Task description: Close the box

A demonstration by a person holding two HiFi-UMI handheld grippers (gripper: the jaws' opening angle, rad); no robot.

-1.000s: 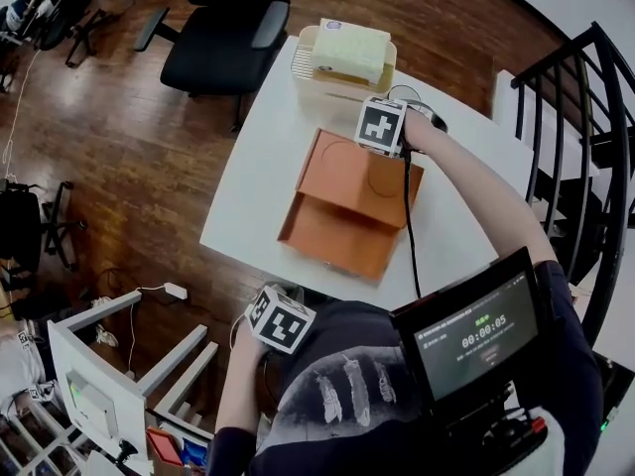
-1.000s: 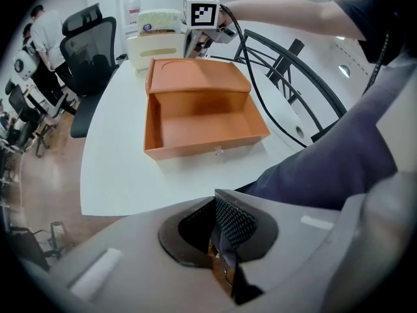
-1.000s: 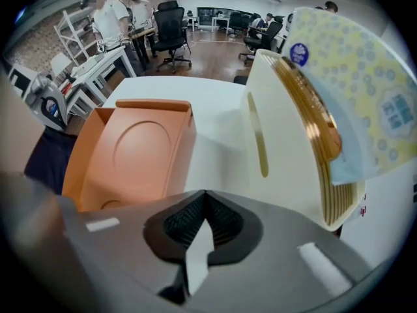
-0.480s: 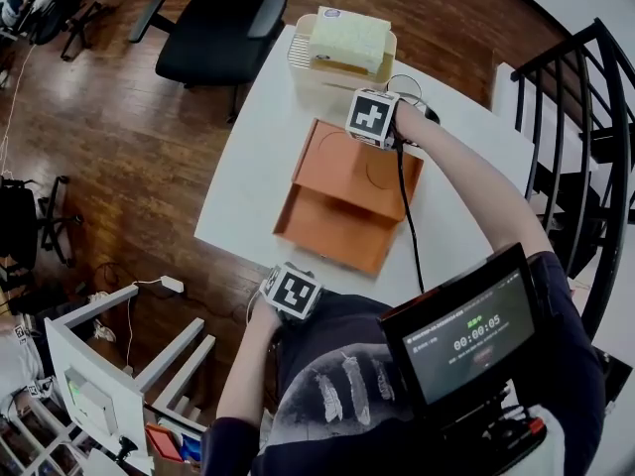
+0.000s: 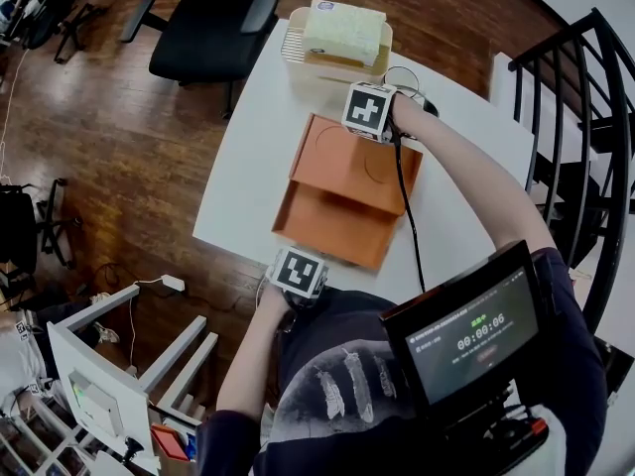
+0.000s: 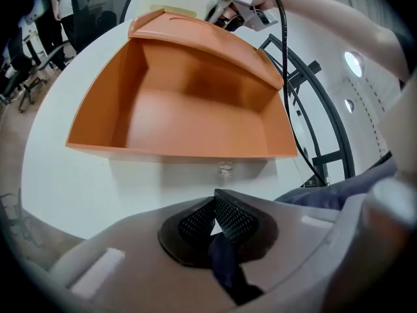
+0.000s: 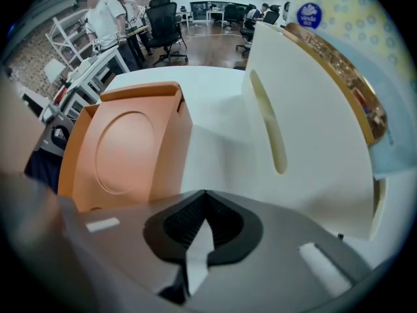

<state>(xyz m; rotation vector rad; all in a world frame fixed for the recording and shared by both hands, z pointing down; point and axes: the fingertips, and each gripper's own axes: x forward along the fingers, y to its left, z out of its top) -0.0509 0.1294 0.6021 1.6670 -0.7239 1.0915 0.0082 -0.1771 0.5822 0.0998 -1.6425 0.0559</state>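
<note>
step: approach, closing not begun | box open mid-table, lid tilted toward far edge | left gripper at near edge, right gripper behind lid, both clenched, empty | next: likely push lid forward and down

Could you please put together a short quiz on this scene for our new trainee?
1. True or false: the box is fully closed.
2. Which gripper is nearer the lid? A) left gripper B) right gripper
3. Fill in: both grippers' jaws are ____, with nothing between them.

Key: 1. False, the lid stands raised and the inside shows. 2. B. 3. shut.
</note>
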